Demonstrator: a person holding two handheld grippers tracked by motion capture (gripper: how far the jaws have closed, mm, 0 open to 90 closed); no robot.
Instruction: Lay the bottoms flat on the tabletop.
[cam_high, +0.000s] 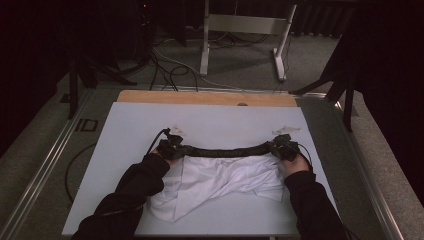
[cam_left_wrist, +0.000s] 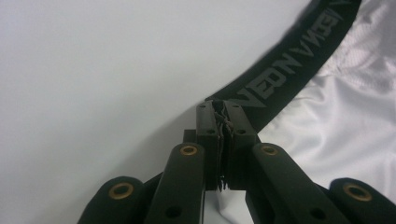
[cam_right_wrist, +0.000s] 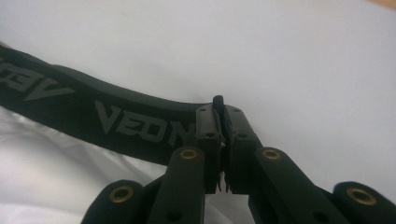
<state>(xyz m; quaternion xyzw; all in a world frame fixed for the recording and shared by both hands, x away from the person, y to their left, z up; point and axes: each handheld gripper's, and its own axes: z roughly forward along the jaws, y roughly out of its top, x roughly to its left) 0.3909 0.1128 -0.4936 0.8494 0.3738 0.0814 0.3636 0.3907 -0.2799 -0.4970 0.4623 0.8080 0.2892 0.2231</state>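
We have both grippers pinched on the black waistband (cam_high: 225, 150) of the white shorts (cam_high: 220, 182), one at each end. Left gripper (cam_high: 170, 146) is clamped on the left end, right gripper (cam_high: 284, 145) on the right end. In the left gripper view the jaws of the left gripper (cam_left_wrist: 223, 122) sit together with the band edge bunched between the pads; in the right gripper view the right gripper (cam_right_wrist: 222, 122) is the same, with a small fold of black band poking up out of the jaws.

Key relation: the waistband's long axis runs straight across the table (cam_high: 125, 150), left to right, from one claw to the other. It reads nearly taut, with a slight upward bow in the middle. The white fabric lies crumpled on the person's side of the band, between the forearms. So from each claw the garment trails back toward us and inward; the far side of the table is bare.

Each hand is at its own end, neither nearer than the other. We judge the next move has to be symmetric: lift or drag both ends together, keeping the band's axis level, or the cloth skews.

Writing: grey capitals repeat along the band. The right gripper view reads "VEON" running into the jaws. The left gripper view shows the same lettering seen upside down. We can't confirm a full brand name.
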